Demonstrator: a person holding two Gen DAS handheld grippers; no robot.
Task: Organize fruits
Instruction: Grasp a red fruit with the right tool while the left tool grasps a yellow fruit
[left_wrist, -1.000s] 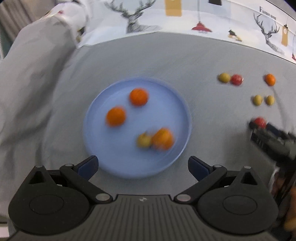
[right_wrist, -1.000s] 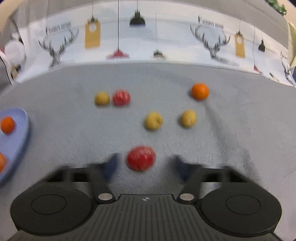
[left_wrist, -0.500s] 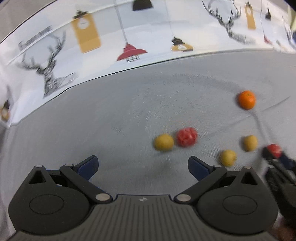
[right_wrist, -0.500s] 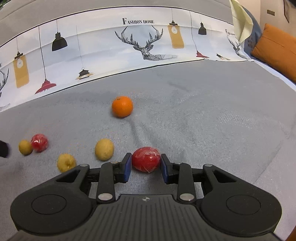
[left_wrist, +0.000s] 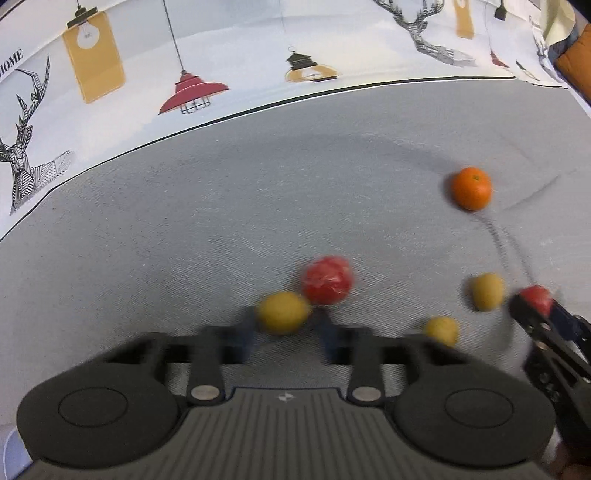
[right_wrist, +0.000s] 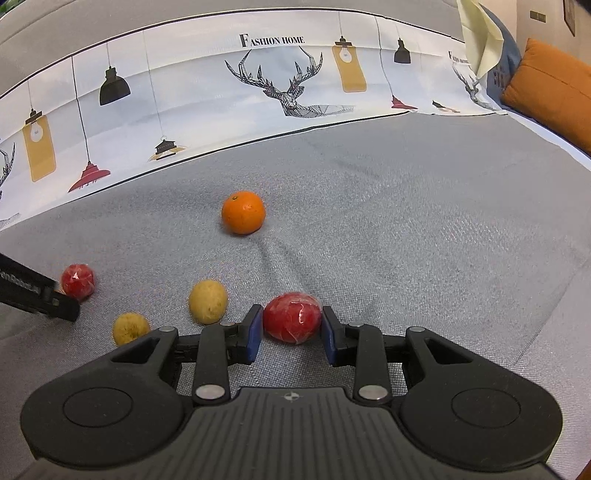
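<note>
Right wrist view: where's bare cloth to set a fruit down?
Free: grey cloth right of the orange and right gripper, up to the printed border. Crowded: left, around the two yellow fruits, red fruit and left gripper.

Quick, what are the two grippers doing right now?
Left hand-held gripper: open around a yellow fruit, not gripping.
Right hand-held gripper: shut on the red fruit.

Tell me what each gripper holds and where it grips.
Right gripper: red fruit, pads on its two sides. Left gripper: closing around the yellow fruit; blur hides any contact.
</note>
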